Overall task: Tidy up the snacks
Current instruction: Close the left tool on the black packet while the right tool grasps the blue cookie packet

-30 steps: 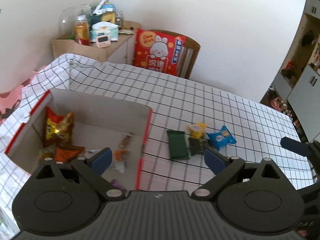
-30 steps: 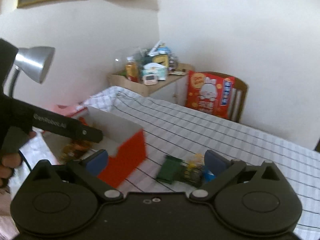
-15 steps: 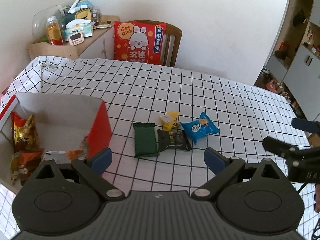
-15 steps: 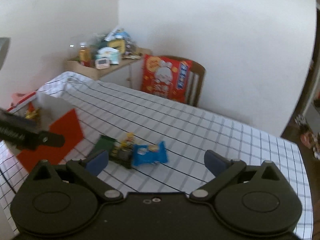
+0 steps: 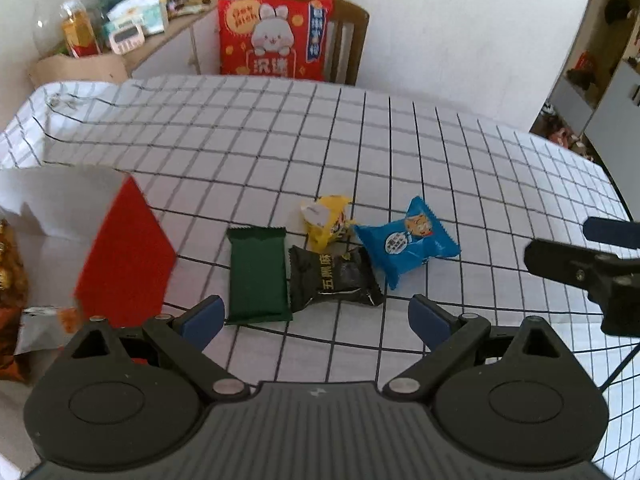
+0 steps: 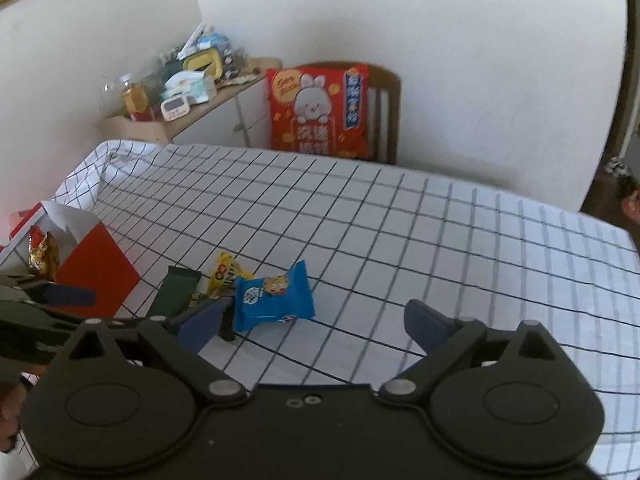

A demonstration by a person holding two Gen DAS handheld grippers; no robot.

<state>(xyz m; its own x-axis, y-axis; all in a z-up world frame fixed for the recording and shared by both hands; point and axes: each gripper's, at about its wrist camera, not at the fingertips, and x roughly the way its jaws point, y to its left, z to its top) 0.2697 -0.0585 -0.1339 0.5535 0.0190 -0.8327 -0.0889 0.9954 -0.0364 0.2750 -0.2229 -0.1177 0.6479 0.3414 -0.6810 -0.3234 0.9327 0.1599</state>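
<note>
1. Two grippers, left (image 5: 316, 318) and right (image 6: 312, 318), hang with jaws wide and empty.
2. Four snacks cluster mid-frame in the left view: green bar (image 5: 258, 274), black pack (image 5: 332, 278), yellow pack (image 5: 326, 220), blue pack (image 5: 406, 240).
3. Red box (image 5: 124, 256) holding snacks sits at left edge on the checked cloth (image 5: 280, 140).

- Left gripper (image 5: 314, 316) — jaws spread wide, nothing held between the blue pads.
- Right gripper (image 6: 312, 322) — jaws likewise apart, empty.
</note>
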